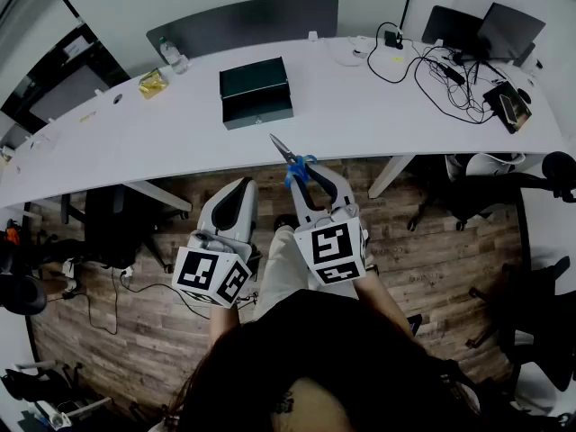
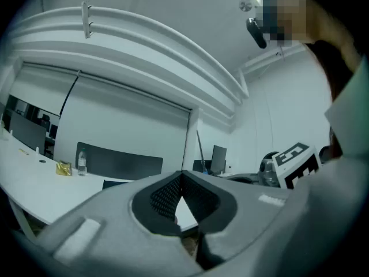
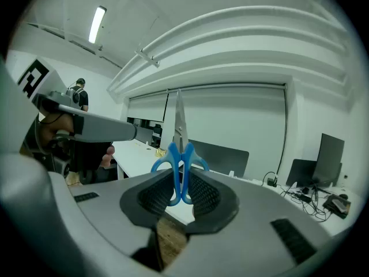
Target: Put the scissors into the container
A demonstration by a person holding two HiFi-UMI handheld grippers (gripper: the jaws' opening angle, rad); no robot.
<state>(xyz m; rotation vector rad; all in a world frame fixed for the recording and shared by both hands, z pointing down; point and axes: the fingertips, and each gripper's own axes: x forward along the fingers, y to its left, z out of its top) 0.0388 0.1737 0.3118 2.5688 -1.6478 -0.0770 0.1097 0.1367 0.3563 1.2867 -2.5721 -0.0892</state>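
Right claw (image 3: 180, 180) should, I'm guessing, be keeping its pinch firm while reaching over the white bench (image 1: 360, 115) to the dark green open box (image 1: 256, 93), blades going in first. It's clamping the blue-handled steel scissors (image 3: 180, 154) by the loops, short of the bench; left claw (image 2: 181, 180) is sitting closed, empty.

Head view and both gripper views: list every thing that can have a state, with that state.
Blue-handled steel scissors: blades closed, gripped by handles.
Right gripper: shut on scissors.
Left gripper: shut, empty.
Dark green box container: seemingly open, on white table.
Clear plastic bottle: upright.
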